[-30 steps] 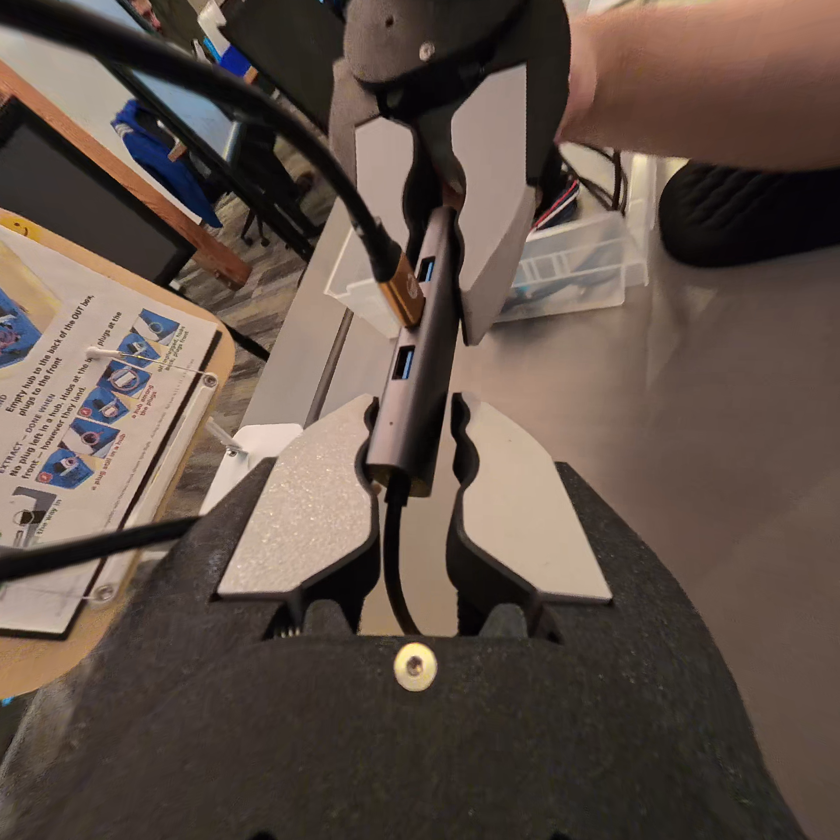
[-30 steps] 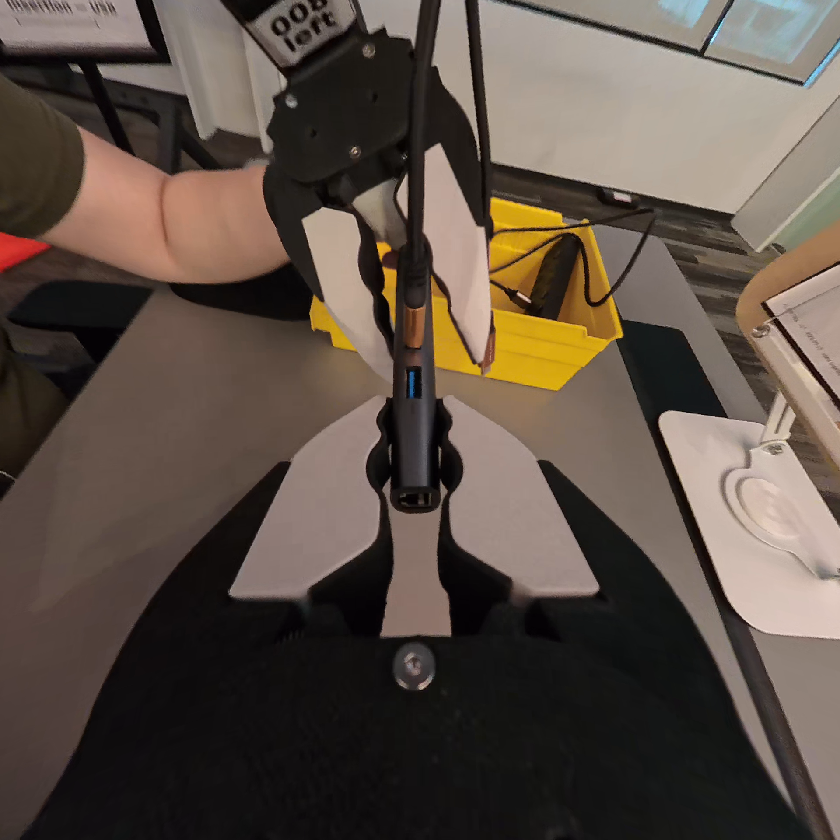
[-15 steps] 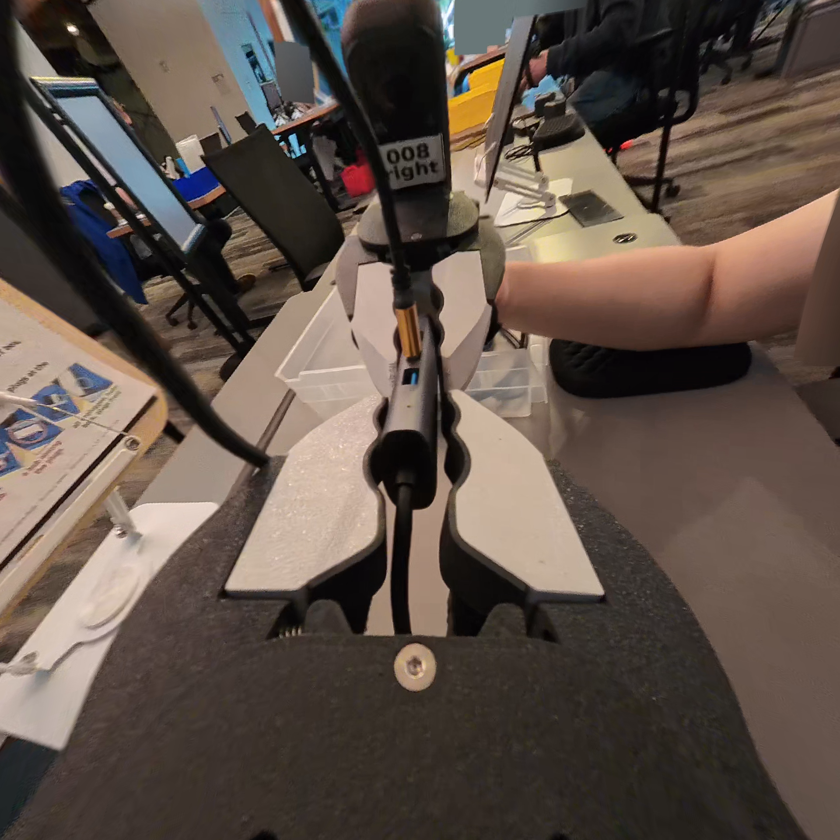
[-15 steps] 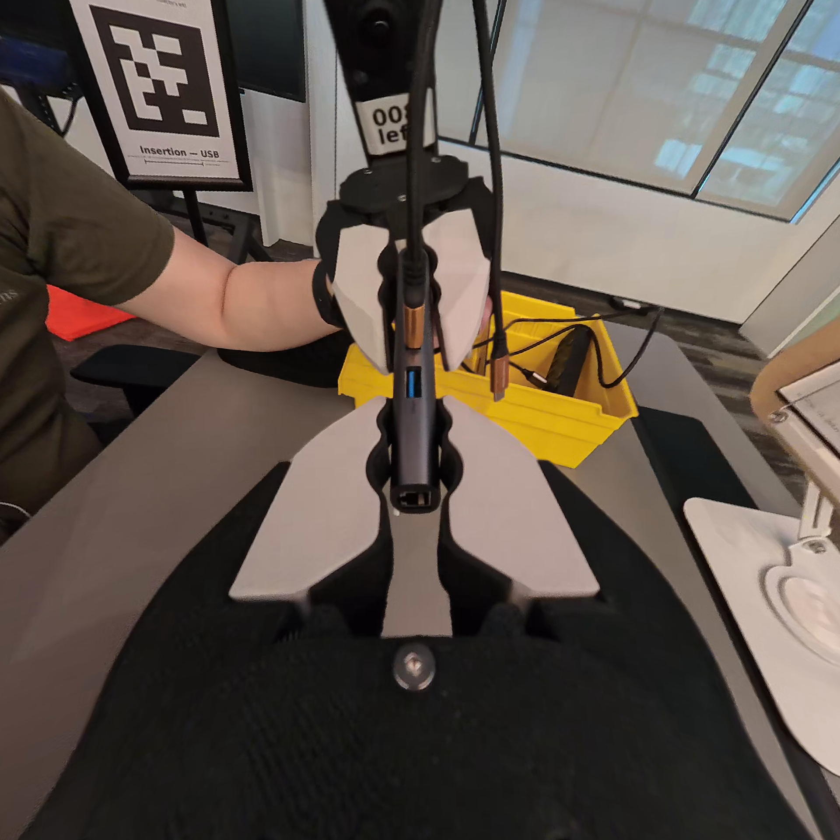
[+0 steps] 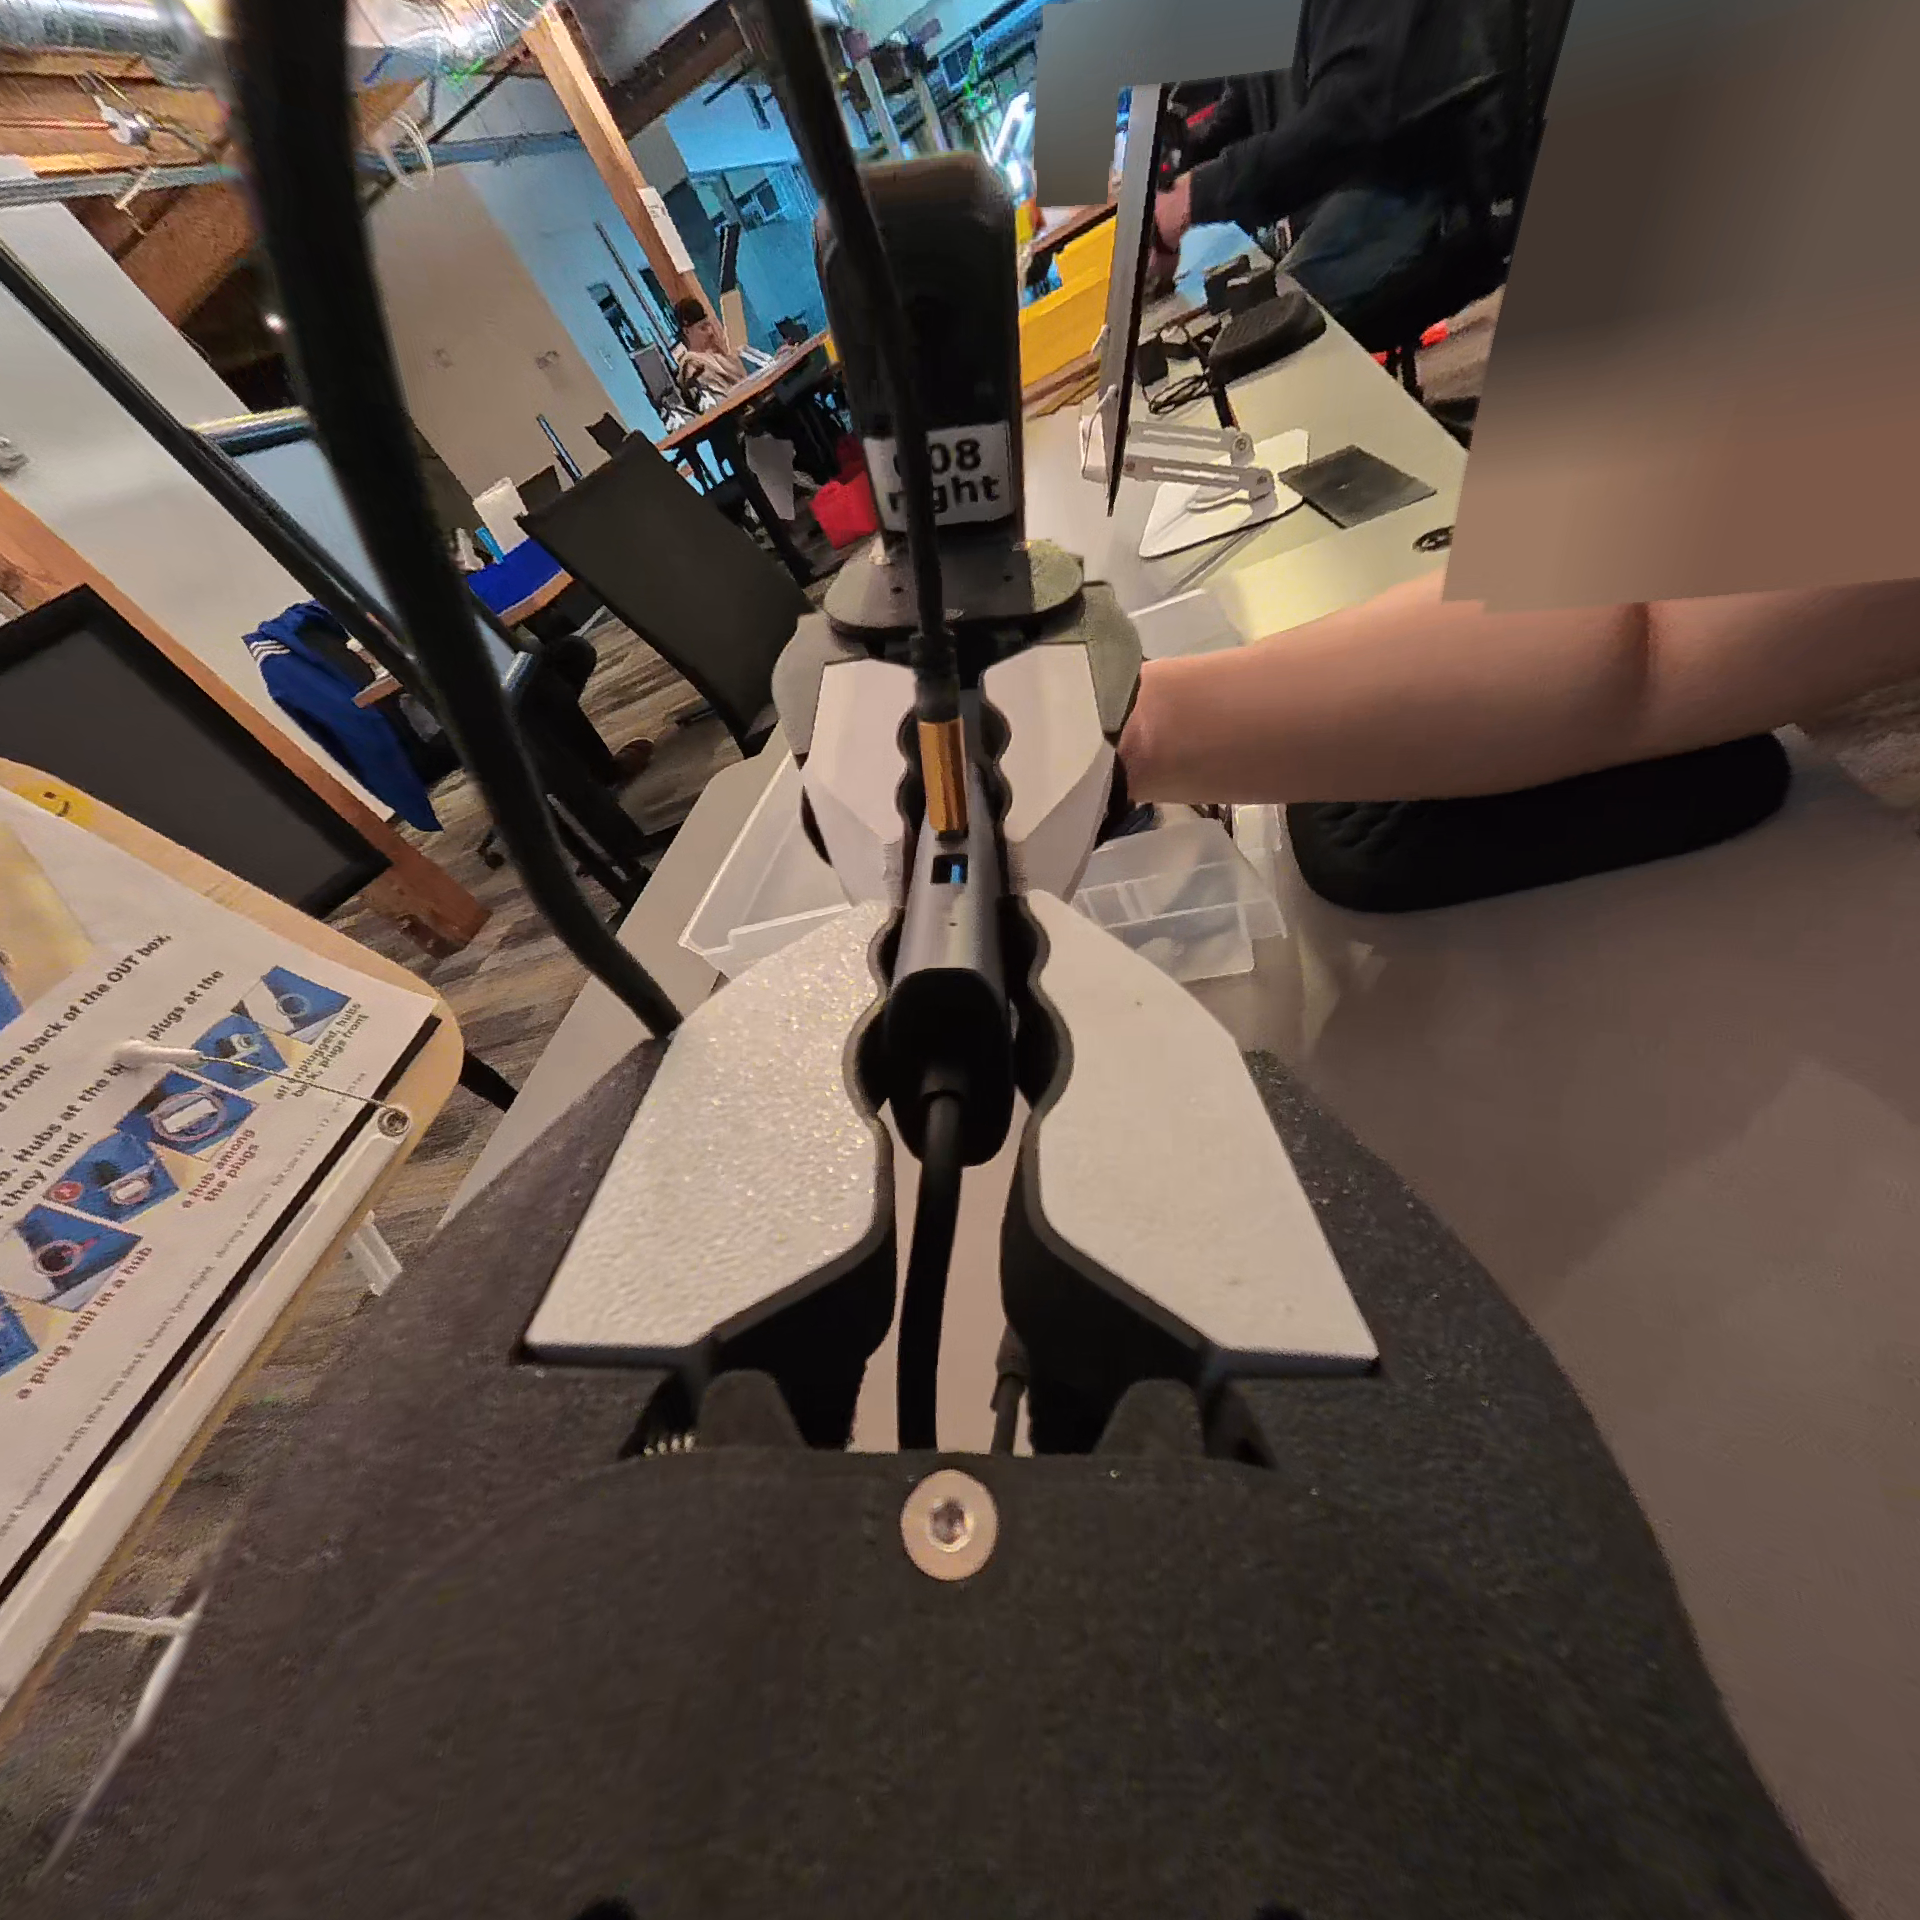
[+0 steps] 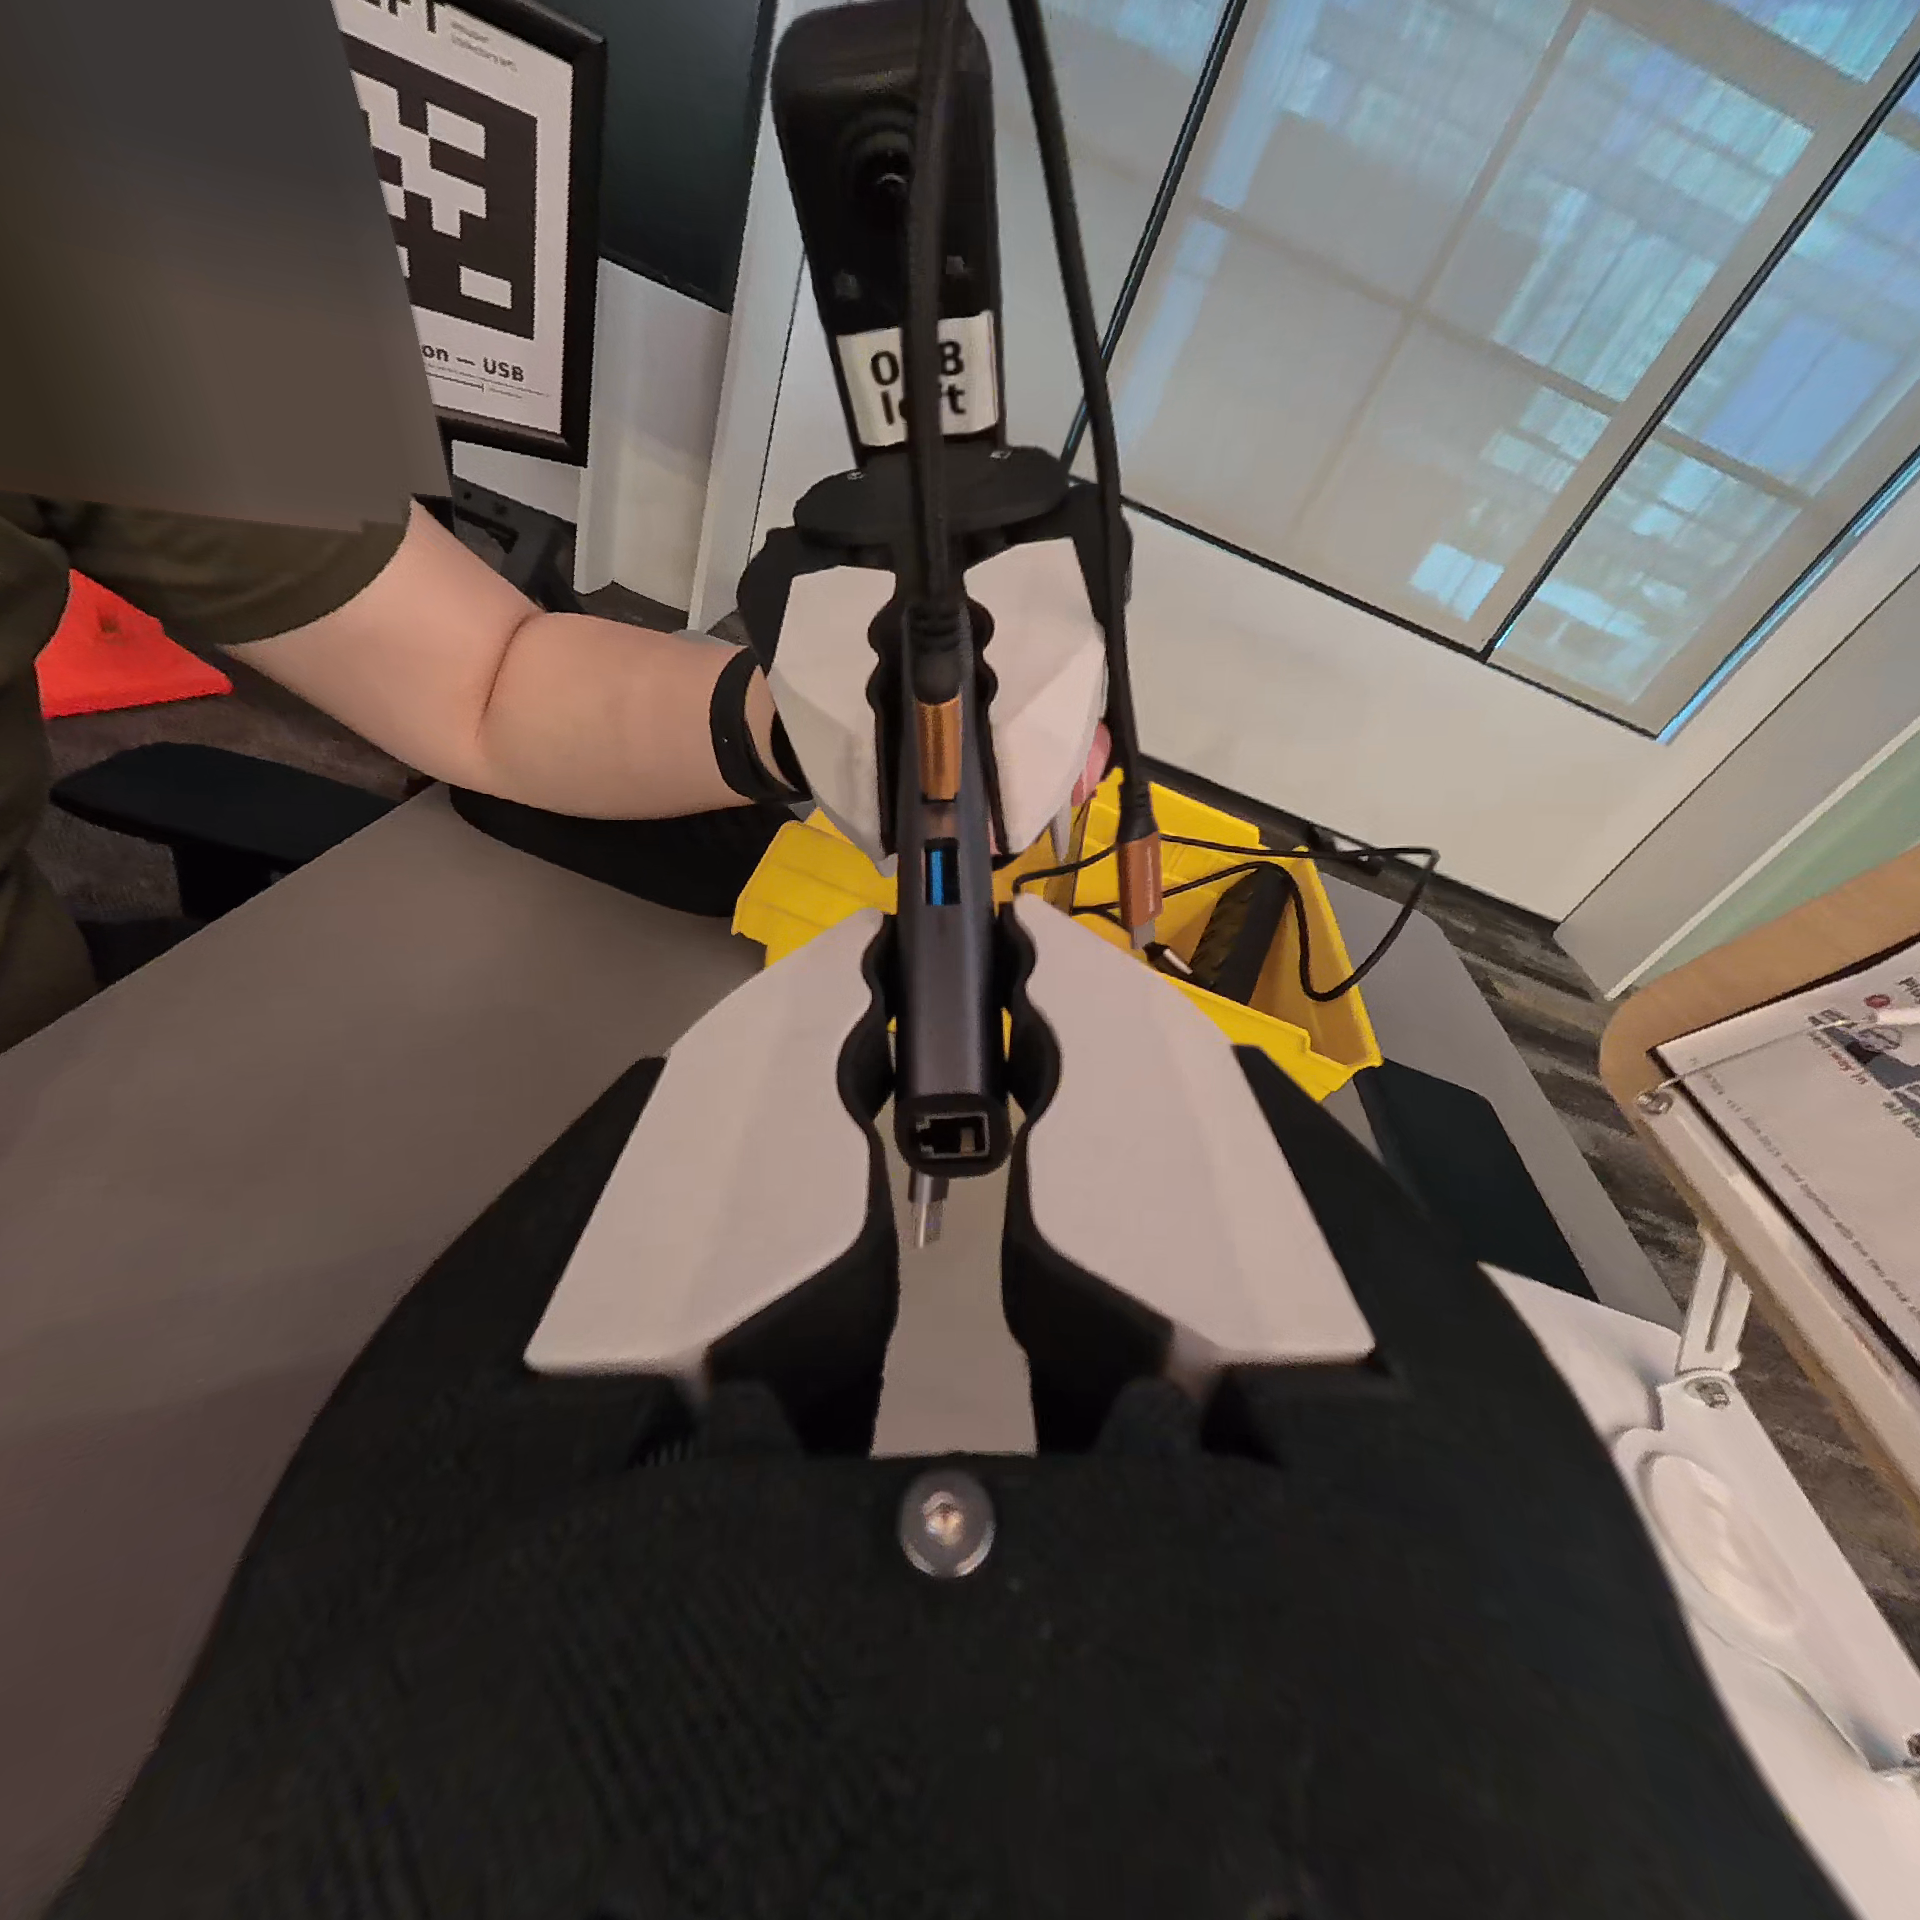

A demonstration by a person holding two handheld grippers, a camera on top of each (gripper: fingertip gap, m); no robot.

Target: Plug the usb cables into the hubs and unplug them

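Hub (image 5: 940,1023) sits clamped between both tongs, end to end.

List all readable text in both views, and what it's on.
Not quoting writing; bearers only.
Right handle sticker, white, on the right hand-held gripper: legible, cable across it.
Left handle sticker, white, on the left hand-held gripper: same.
Framed code poster: caption partly cut off.
Instruction sheet: partly legible, small print blurred.
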